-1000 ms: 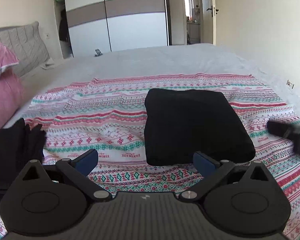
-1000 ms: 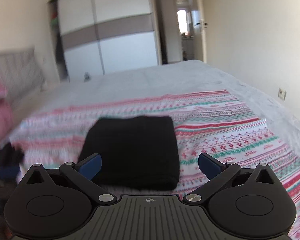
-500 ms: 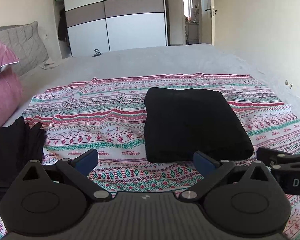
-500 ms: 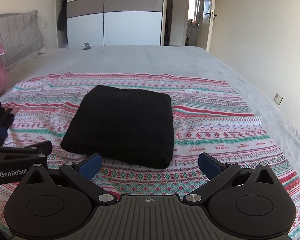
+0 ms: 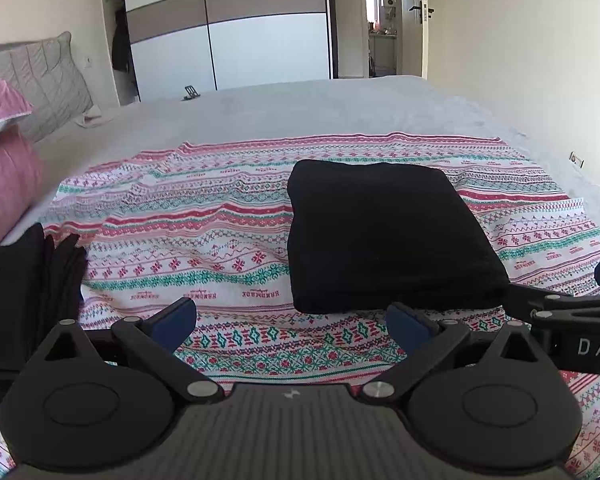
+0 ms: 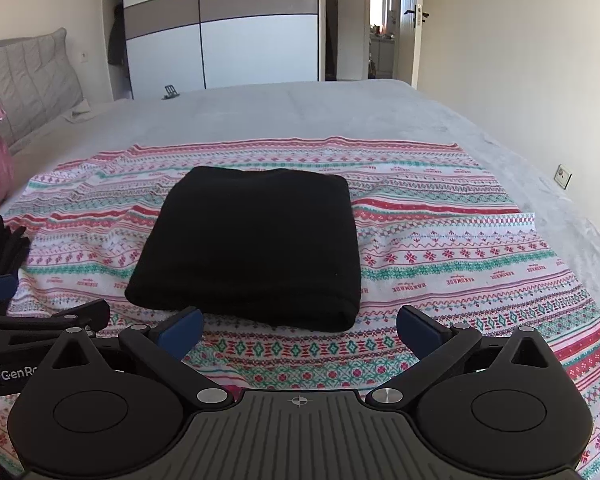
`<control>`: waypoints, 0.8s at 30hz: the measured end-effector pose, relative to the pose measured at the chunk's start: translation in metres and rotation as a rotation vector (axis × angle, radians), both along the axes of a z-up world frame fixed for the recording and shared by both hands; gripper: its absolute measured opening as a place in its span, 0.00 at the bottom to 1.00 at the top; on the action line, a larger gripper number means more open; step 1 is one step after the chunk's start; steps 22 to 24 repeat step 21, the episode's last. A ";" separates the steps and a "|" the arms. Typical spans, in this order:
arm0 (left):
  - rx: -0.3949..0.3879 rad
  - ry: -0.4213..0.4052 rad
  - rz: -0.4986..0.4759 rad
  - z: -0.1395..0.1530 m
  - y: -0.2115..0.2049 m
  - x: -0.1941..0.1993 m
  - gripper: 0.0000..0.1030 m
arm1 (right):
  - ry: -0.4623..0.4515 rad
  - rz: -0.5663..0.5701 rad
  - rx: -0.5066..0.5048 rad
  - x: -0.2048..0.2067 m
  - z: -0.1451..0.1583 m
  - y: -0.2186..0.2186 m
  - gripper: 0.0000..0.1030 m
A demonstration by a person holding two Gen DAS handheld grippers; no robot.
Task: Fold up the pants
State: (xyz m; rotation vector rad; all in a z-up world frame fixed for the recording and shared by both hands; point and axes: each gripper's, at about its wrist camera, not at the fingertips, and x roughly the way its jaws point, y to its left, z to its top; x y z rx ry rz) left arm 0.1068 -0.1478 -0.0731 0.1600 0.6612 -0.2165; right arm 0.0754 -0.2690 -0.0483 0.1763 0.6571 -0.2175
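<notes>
Black pants (image 5: 388,236) lie folded into a neat rectangle on a patterned red, green and white cloth (image 5: 204,240) spread over the bed; they also show in the right wrist view (image 6: 256,248). My left gripper (image 5: 292,320) is open and empty, held just in front of the pants' near edge. My right gripper (image 6: 300,326) is open and empty, also just short of the near edge. Each gripper shows at the edge of the other's view.
A second pile of black clothing (image 5: 24,288) lies at the left edge of the cloth. Pink pillows (image 5: 0,152) and a grey headboard (image 5: 44,76) are at the left. A wardrobe (image 5: 228,28) and an open door (image 5: 416,20) stand beyond the grey bed cover.
My right gripper swung from the far right to face the pants squarely beside the left one. The left gripper and the pants have hardly moved.
</notes>
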 end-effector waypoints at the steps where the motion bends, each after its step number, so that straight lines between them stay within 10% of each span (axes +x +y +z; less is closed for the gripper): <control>1: -0.007 0.006 0.000 0.000 0.001 0.001 1.00 | -0.002 0.002 0.000 0.000 0.000 0.000 1.00; 24: 0.006 0.005 0.008 0.000 0.000 0.000 1.00 | 0.012 0.008 0.024 0.003 -0.003 0.000 1.00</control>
